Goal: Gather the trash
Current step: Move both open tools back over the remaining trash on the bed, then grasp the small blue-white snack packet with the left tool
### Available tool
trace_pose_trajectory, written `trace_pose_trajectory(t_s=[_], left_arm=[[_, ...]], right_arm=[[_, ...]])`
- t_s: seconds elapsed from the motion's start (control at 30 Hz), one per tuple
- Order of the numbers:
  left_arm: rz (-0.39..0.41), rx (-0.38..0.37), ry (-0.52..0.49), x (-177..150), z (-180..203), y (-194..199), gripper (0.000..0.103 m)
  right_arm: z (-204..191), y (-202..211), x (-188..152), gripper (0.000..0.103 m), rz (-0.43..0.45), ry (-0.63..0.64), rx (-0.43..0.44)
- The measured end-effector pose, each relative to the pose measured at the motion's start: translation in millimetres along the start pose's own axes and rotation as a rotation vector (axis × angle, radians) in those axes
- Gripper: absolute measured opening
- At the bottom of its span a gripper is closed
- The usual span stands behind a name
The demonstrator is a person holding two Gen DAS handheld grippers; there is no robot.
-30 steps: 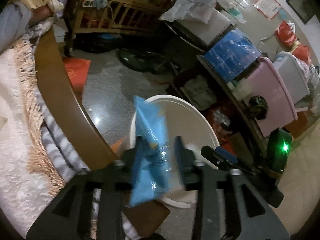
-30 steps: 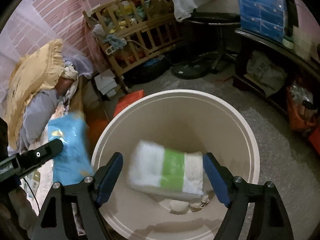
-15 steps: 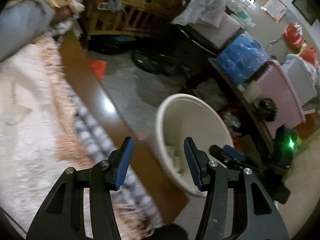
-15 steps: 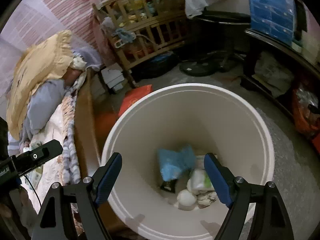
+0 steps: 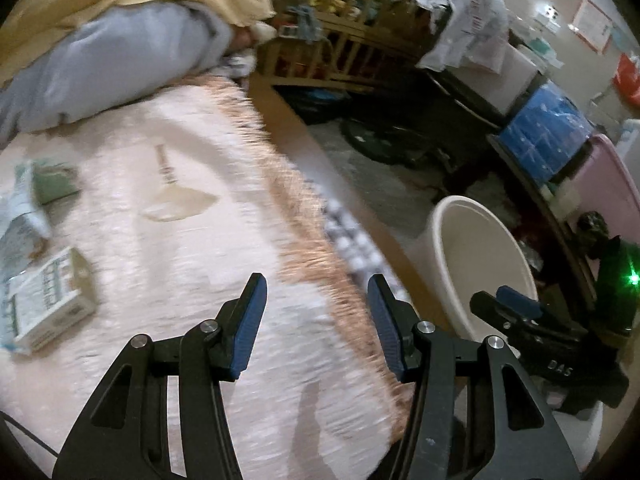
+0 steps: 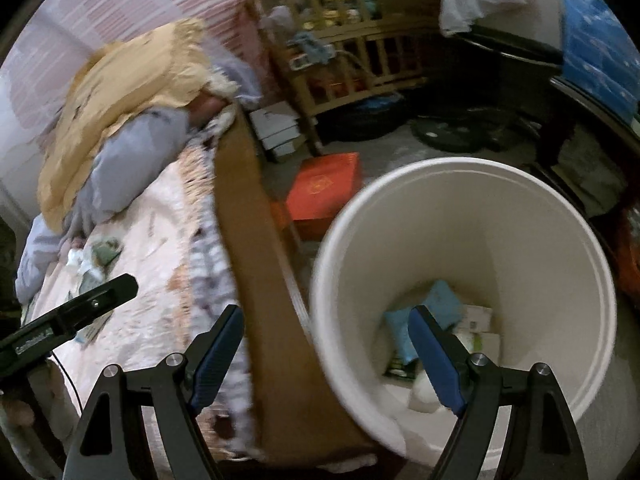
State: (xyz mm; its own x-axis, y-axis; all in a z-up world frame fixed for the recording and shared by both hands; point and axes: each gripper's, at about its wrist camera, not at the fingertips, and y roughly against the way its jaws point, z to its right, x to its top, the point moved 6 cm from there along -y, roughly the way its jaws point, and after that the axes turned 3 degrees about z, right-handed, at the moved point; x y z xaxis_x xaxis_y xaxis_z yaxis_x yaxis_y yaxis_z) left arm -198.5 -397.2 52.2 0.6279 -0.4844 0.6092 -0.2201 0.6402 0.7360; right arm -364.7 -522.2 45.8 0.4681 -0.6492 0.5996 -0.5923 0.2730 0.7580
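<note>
the white bucket (image 6: 520, 208) on the floor already holds several pieces: a blue wrapper (image 6: 434, 308) and a few white and green packs at its bottom, so part of the collecting looks done. what is left lies on the bed (image 5: 192, 240): a small green-and-white carton (image 5: 50, 300) at about 9 o'clock in the left wrist view, and crumpled wrappers (image 5: 24, 216) just above it toward 10 o'clock, one of them with a green patch.

the left tool (image 5: 314, 318) is over the pale blanket with its jaws apart and nothing between them. the right tool (image 6: 326, 356) is also spread wide and empty, straddling the wooden bed rail (image 6: 256, 240), with the bucket at its 3 o'clock.

the carton lies flat, its long axis running roughly from 7 o'clock to 1 o'clock in the left view, a short end turned toward the lower left; motion blur makes the exact angle uncertain. the bucket stands upright, mouth up.
</note>
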Motion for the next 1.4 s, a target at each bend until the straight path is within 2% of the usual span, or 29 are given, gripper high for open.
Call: trace_pose_trajectory(t_s=[0.37, 0.67, 0.8, 0.9, 1.1, 1.13, 1.17, 1.27, 1.4], left_arm=[[0.03, 0.155, 0.085, -22.2, -100.0, 49.1, 0.051], [0.044, 0.29, 0.26, -49.9, -216.3, 89.8, 0.051], [0.033, 0.319, 0.35, -64.0, -261.1, 96.4, 0.051], [0.006, 0.308, 0.388, -66.8, -279.3, 88.8, 0.051], [-0.009, 0.219, 0.407, -57.2, -280.8, 61.1, 0.05], [-0.018, 0.215, 0.399, -56.0, -279.8, 57.1, 0.045], [-0.025, 0.215, 0.394, -56.4, -279.7, 53.0, 0.03], [-0.024, 0.189, 0.383, -57.5, -276.6, 52.2, 0.025], [-0.011, 0.181, 0.37, -63.0, -276.6, 72.0, 0.023]], right_arm=[[-103.7, -26.1, -15.4, 0.082, -0.064, 0.161, 0.111], [-193.0, -49.2, -39.1, 0.082, -0.131, 0.306, 0.197], [-227.5, -59.1, -46.9, 0.082, -0.148, 0.362, 0.233], [-244.3, -67.3, -49.2, 0.082, -0.166, 0.381, 0.255], [-268.5, -78.9, -50.7, 0.082, -0.185, 0.403, 0.283], [-270.5, -80.0, -49.7, 0.082, -0.184, 0.404, 0.285], [-272.1, -81.1, -48.7, 0.082, -0.183, 0.403, 0.287], [-279.0, -84.5, -45.5, 0.082, -0.184, 0.407, 0.304], [-289.9, -98.2, -38.5, 0.082, -0.188, 0.417, 0.296]])
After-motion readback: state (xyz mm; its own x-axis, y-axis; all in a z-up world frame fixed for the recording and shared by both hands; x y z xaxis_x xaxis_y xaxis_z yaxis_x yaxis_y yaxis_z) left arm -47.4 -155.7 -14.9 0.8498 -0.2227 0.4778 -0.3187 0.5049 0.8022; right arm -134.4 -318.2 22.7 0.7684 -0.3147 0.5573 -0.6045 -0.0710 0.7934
